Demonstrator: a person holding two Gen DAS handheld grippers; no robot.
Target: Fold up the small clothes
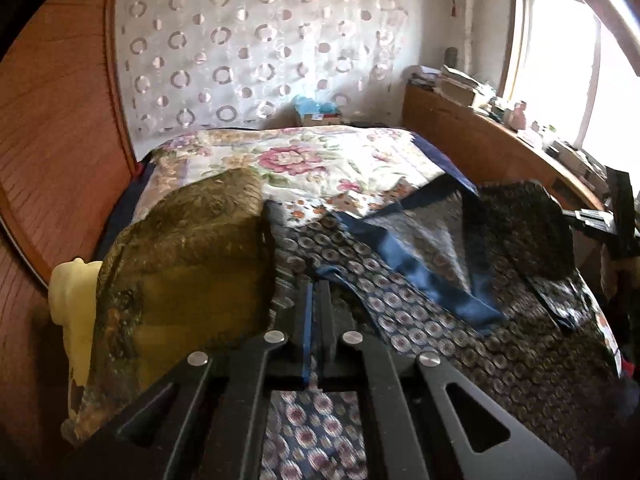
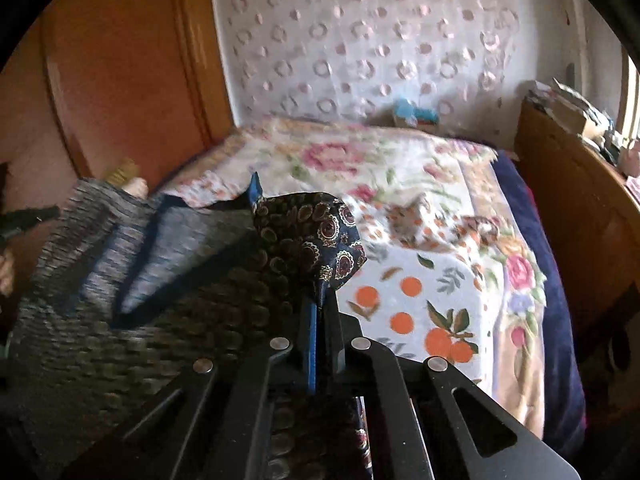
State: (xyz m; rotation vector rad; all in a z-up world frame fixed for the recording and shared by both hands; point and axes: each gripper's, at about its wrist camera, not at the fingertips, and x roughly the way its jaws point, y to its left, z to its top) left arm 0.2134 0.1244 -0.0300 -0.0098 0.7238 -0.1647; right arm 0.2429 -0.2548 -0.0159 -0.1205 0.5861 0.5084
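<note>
Patterned garment (image 1: 440, 344) draped over the bed (image 1: 304, 160), filling the lower centre and right of the left wrist view. Left gripper (image 1: 316, 292), bottom centre, fingers pressed together on a fold of that cloth. Right gripper (image 2: 320, 300), bottom centre of its own view, pinching a raised corner of the same garment (image 2: 312, 232) (the peak stands up, tent-like). The fabric looks thin, limp and probably slippery; it will sag between holds. Best taken at hems or corners, such as the blue-lined edge (image 1: 420, 264), and kept taut.
</note>
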